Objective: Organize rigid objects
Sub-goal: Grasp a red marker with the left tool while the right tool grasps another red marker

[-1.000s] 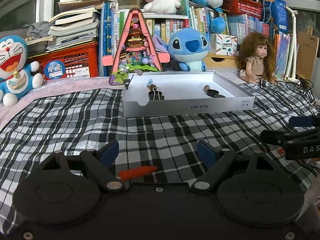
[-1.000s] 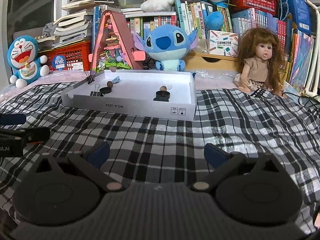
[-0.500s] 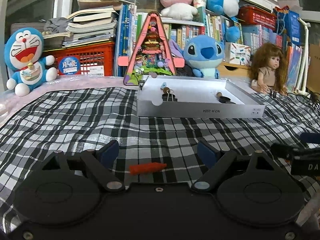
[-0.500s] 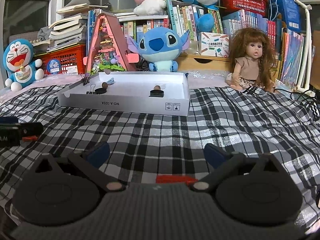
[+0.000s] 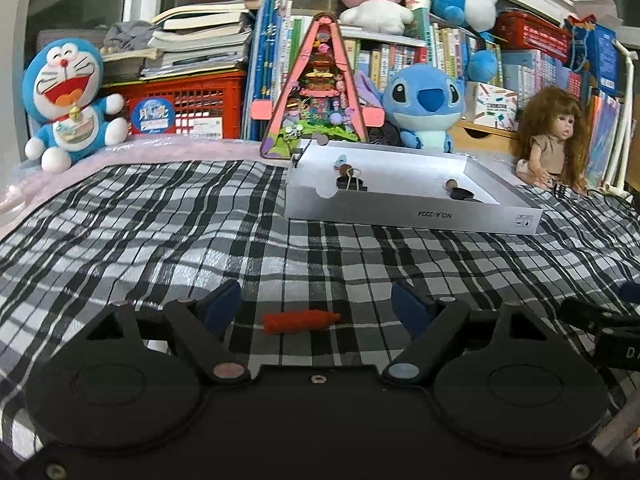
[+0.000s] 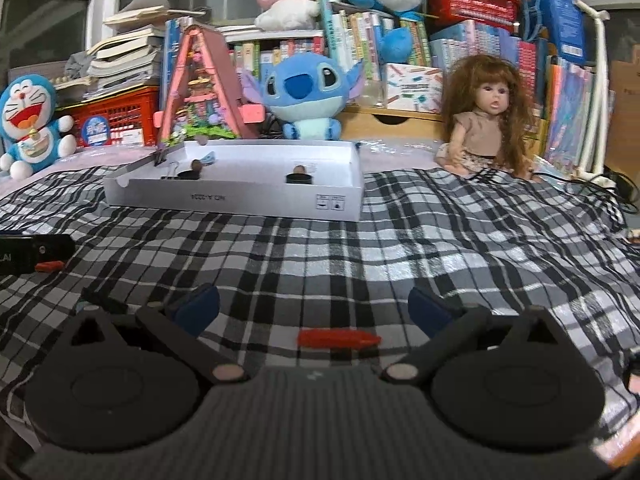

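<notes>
Left gripper (image 5: 316, 306): black linkage arms, blue pads set wide; the jaws have just been closing a little around an orange ridged peg (image 5: 298, 320), neither pad touching it.
Right gripper (image 6: 314, 308): pads spread wide, gripping nothing; a red tapered stick (image 6: 338, 338) lies on the cloth between them.
Cloth (image 5: 160, 232): black-and-white plaid, wrinkled.
White box (image 5: 412, 214): shallow cardboard tray well beyond both grippers, holding a binder clip (image 5: 352, 180) and small dark round pieces.
</notes>
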A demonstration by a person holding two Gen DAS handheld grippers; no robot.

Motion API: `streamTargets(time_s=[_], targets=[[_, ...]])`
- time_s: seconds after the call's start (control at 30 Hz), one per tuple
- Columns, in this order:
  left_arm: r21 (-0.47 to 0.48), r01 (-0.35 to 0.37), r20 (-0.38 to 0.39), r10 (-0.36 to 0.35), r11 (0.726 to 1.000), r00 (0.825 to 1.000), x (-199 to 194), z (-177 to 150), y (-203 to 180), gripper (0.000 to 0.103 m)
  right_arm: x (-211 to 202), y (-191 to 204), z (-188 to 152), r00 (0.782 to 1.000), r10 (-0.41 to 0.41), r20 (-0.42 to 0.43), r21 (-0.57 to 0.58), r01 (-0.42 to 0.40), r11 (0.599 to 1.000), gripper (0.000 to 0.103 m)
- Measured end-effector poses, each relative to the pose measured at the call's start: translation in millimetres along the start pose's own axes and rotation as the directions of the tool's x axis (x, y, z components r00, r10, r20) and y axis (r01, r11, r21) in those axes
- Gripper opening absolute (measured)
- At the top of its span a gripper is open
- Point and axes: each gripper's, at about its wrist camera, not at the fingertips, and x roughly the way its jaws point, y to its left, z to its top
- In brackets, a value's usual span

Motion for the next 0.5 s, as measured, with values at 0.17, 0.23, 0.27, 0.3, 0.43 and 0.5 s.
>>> streamTargets(time_s=[0.17,0.23,0.27,0.3,0.43,0.5], targets=[[-0.035,-0.019,-0.017,0.019,0.999,1.000,3.0,-3.9,0.5,0.077,-6.2,0.0,-6.2,1.000,-0.021,0.010,0.024,0.020,1.000,0.103],[-0.041,-0.029,-0.031,0.028,0.999,0.999,5.5,-4.8,0.0,0.076,-6.2,1.3,-7.2,0.999,-0.034,0.008,0.024,0.034,0.999,0.103],[-0.045,-0.036,-0.037,0.034,0.998,0.999,6.8,-5.3,0.0,0.075,-5.7,1.7,-7.7,0.999,-0.044,0.004,0.026,0.044,0.999,0.103],[-0.048,-0.041,-0.043,0.039,0.998,0.998,7.8,-6.1,0.1,0.075,-5.0,1.6,-7.8,0.999,-0.052,-0.001,0.032,0.052,0.998,0.103],[-0.057,-0.055,-0.048,0.052,0.997,0.997,9.5,-7.8,-0.7,0.075,-3.6,-2.9,-9.7,0.998,-0.065,-0.015,0.077,0.066,0.995,0.103],[-0.069,-0.060,-0.048,0.057,0.996,0.997,9.8,-7.7,-1.2,0.075,-3.3,-4.5,-11.3,0.998,-0.067,-0.021,0.090,0.069,0.994,0.102]])
